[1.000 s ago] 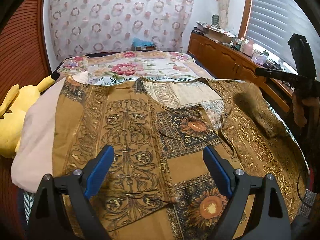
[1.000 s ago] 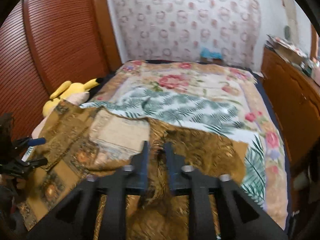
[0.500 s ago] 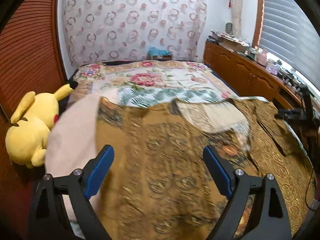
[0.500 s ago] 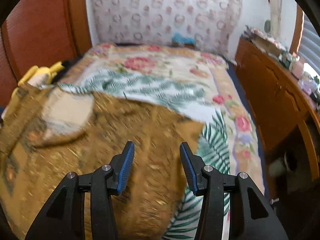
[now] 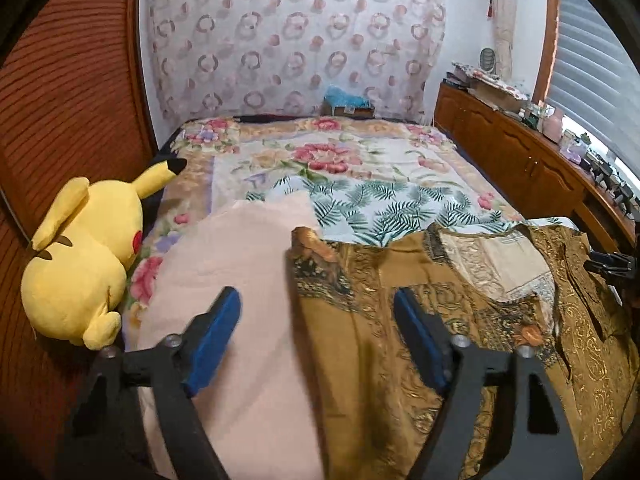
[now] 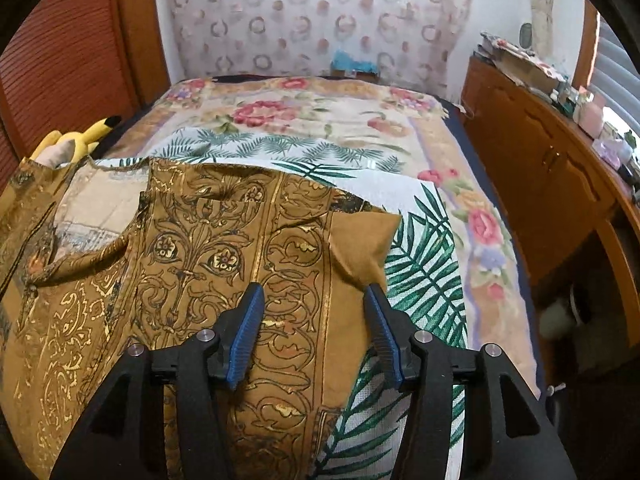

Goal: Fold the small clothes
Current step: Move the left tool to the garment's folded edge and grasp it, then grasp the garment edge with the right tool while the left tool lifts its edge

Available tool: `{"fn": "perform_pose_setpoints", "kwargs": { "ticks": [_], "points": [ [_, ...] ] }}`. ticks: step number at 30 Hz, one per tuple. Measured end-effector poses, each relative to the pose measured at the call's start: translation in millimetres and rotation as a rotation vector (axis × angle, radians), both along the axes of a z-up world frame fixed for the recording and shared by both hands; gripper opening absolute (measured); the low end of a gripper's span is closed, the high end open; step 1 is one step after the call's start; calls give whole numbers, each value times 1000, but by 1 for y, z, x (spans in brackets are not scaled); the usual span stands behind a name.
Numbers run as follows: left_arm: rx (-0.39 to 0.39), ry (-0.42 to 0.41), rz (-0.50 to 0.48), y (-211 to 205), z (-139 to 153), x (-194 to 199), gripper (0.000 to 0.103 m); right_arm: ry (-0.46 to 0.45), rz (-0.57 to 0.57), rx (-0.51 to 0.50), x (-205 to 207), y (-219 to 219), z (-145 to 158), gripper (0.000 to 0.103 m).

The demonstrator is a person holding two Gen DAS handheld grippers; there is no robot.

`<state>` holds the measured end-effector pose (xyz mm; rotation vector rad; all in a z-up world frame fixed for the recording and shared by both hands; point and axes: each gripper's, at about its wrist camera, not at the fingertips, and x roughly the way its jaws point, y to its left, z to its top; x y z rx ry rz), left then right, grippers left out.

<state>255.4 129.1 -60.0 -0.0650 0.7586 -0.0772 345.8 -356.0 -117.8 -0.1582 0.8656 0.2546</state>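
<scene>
both grippers free over the spread garment

left wrist view: my left hand-held gripper (image 5: 316, 336) hangs over the seam where the pink cloth (image 5: 240, 280) meets the left edge of the brown patterned garment (image 5: 400, 340), which lies spread on the bed (image 5: 360, 148). its jaws have just been closing in but stand well apart, with nothing pinched between the blue pads; the fabric below looks untouched, though blur near the pads makes that hard to confirm. a yellow plush toy (image 5: 80, 256) lies off to the left, clear of the work. the far corner of the garment's left edge is curled up, so i'd take that edge low and flat, gathering only the brown layer and not the pink cloth underneath.

right wrist view: my right hand-held gripper (image 6: 314, 332) is over the garment's right side, jaws just opened and empty, straddling the ornate gold band close to the edge where the leaf-print sheet (image 6: 420, 272) shows. to fold cleanly i'd grip at matching height on both sides and carry the edges evenly, so the panel lands without a twist.
</scene>
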Motion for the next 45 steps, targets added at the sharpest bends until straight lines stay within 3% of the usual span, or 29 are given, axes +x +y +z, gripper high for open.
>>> {"fn": "perform_pose_setpoints", "kwargs": {
  "ticks": [5, 15, 18, 20, 22, 24, 25, 27, 29, 32, 38, 40, 45],
  "points": [
    [-22, 40, -16, 4, -8, 17, 56, 2, -6, 1, -1, 0, 0, 57],
    [-17, 74, -54, 1, -13, 34, 45, 7, -7, 10, 2, -3, 0, 59],
    [-13, 82, -69, -1, -16, 34, 28, 7, -6, 9, 3, -3, -1, 60],
    [-7, 82, -74, -3, -16, 32, 11, 8, -7, 11, 3, -4, -1, 60],
    [-9, 81, -68, -4, -16, 30, 3, 7, -7, 10, 3, -3, 0, 60],
    [-17, 72, -64, -5, -12, 25, 2, 26, -30, 50, 4, -8, 2, 60],
    [-17, 57, -66, -6, -7, 21, 2, 55, -58, 147, 7, -18, 6, 60],
    [-22, 38, -68, -9, -1, 15, 1, 35, -91, 212, 11, -28, 15, 60],
    [-36, 14, -74, -11, 8, 9, 1, 1, -110, 145, 16, -29, 20, 60],
    [-59, -29, -91, -18, 22, -2, 1, 43, -102, 172, 29, -33, 16, 60],
    [-92, -108, -145, -36, 49, -34, 0, 57, -75, 107, 45, -23, 4, 60],
    [-99, -124, -159, -41, 55, -44, 0, 56, -48, 106, 45, -21, 4, 51],
    [-105, -155, -177, -51, 65, -69, 0, 57, 22, 91, 38, -8, 8, 10]
  ]
}}
